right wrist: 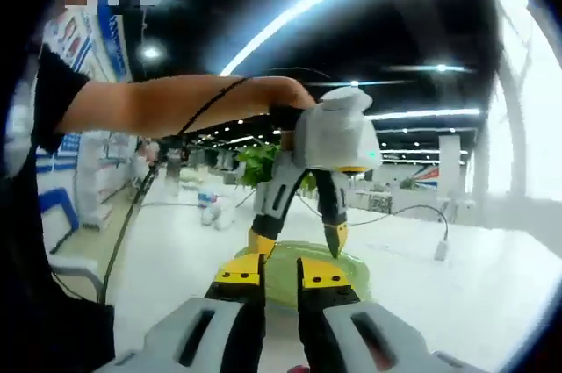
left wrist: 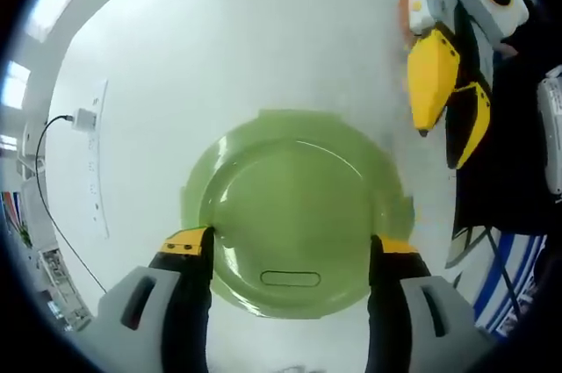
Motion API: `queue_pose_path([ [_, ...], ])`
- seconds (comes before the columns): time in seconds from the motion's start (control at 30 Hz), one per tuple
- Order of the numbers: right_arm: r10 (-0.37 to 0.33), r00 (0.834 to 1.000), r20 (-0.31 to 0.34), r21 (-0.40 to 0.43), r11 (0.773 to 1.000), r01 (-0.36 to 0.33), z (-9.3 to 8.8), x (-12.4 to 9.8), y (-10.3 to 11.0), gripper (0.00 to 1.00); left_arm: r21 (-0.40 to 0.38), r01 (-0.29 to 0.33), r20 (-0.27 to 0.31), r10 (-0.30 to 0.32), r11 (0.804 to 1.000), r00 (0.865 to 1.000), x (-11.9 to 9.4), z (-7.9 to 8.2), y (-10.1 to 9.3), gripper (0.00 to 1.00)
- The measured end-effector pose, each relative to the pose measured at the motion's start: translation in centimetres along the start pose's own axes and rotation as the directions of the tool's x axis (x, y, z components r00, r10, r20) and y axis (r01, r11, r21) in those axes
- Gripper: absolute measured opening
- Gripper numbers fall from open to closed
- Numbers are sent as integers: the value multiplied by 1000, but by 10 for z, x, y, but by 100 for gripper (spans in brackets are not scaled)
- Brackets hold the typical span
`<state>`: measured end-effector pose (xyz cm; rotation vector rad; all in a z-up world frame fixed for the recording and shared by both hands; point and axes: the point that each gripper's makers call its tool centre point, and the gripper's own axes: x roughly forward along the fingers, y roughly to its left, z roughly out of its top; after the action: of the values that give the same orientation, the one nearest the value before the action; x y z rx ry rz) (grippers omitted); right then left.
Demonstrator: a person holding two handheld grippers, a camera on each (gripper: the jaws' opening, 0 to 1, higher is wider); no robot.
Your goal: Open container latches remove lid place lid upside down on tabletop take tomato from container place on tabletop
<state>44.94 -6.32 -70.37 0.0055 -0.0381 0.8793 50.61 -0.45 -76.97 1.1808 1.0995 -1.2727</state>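
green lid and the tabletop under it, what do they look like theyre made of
The green lid looks like moulded plastic, glossy and slightly translucent: it carries soft highlights along its raised rings and an embossed oval. The tabletop looks like a white laminate or painted board with a matte finish, since it shows only diffuse light; the exact material is not clear.
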Motion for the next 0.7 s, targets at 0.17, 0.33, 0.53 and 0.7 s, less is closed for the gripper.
queue_pose_path([
  [0.17, -91, 996, -6, 326, 941, 88, -11, -5, -26, 9, 5, 3, -7, -3, 1000, 1000, 0, 0, -1, 66],
  [0.33, -142, 990, -19, 505, 853, 132, -23, -9, -38, 9, -2, 4, 21, -4, 1000, 1000, 0, -1, 0, 65],
  [0.53, -182, 981, -69, 704, 688, 177, -39, -9, -44, 9, -1, 3, 31, -3, 1000, 1000, 0, 0, 0, 65],
  [0.7, -226, 965, -134, 803, 546, 239, -56, -5, -49, 10, 0, 2, 11, -2, 1000, 1000, 1, 0, 0, 65],
])
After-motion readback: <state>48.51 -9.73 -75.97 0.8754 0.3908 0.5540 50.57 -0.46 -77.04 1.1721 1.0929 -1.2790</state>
